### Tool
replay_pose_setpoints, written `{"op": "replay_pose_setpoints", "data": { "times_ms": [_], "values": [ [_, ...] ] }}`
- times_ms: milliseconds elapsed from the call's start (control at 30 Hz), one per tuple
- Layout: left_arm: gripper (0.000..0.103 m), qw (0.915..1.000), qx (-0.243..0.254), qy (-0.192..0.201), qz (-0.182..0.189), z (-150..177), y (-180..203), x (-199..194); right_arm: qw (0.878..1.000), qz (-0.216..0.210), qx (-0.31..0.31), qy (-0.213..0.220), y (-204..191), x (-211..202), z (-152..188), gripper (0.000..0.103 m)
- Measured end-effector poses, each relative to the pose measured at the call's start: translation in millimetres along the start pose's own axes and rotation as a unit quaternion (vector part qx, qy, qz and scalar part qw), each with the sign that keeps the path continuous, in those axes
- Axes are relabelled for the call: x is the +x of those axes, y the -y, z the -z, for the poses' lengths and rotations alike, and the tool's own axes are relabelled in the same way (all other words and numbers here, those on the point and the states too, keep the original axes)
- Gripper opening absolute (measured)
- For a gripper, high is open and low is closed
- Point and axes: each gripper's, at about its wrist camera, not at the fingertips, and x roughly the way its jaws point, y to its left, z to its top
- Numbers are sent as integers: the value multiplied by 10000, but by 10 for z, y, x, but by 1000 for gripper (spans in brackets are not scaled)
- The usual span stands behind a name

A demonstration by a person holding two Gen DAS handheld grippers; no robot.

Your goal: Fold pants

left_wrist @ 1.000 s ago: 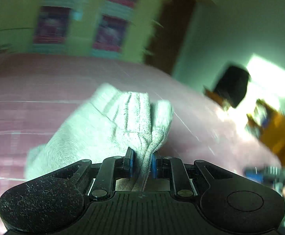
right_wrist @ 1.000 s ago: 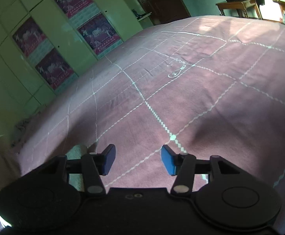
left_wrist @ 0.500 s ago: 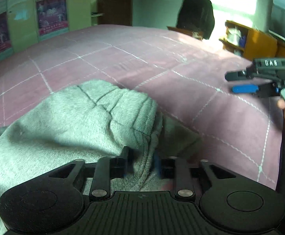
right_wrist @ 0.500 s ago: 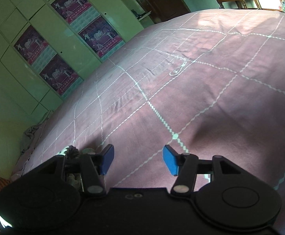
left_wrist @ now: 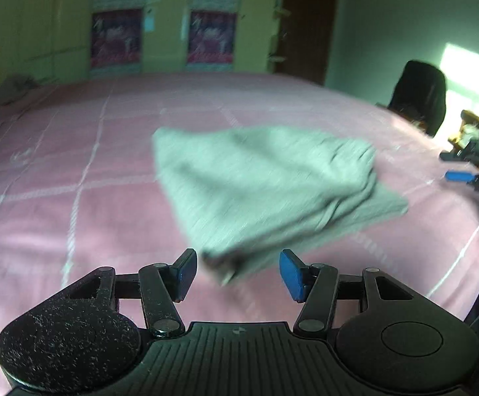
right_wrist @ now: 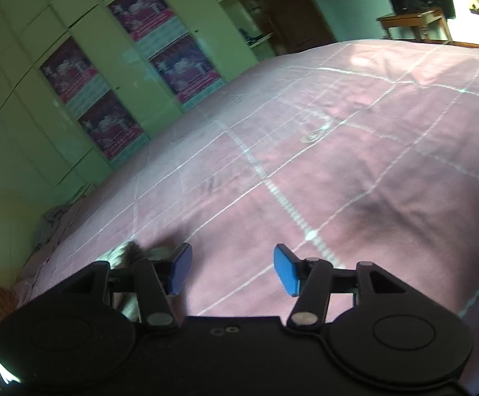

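The grey pants (left_wrist: pixel 272 184) lie folded in a flat bundle on the pink checked bedspread (left_wrist: pixel 74 198), blurred by motion. My left gripper (left_wrist: pixel 237 274) is open and empty, just short of the bundle's near corner. My right gripper (right_wrist: pixel 229 272) is open and empty over bare bedspread (right_wrist: pixel 338 165); a small grey bit of the pants (right_wrist: pixel 120 254) shows behind its left finger. The right gripper also shows at the right edge of the left wrist view (left_wrist: pixel 470 165).
Green wardrobe doors with posters (right_wrist: pixel 114 76) stand beyond the bed. A dark chair (left_wrist: pixel 420 95) and a wooden table (right_wrist: pixel 414 23) stand at the far right by a bright window. A heap of cloth (right_wrist: pixel 54 214) lies at the bed's far left edge.
My left gripper has opened, let go of the pants and drawn back; the bundle now lies flat on the bed. My right gripper stays open with a small shift of view.
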Motion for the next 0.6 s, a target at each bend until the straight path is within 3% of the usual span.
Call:
{"op": "replay_pose_setpoints", "data": {
  "times_ms": [133, 233, 367, 600],
  "values": [
    [55, 9980, -604, -92, -138, 139, -257, 185, 9976, -436, -255, -481, -341, 145, 250, 55],
    [55, 9947, -1019, 7, 113, 120, -333, 342, 9925, -819, -239, -873, -599, 302, 411, 55],
    [55, 9958, -903, -14, 147, 91, -289, 558, 9892, -889, -145, -1158, -862, 518, 522, 61],
    [55, 9967, -767, 89, -245, 150, -286, 565, 9877, -754, 98, -1368, -1025, 807, 600, 63]
  ]
}}
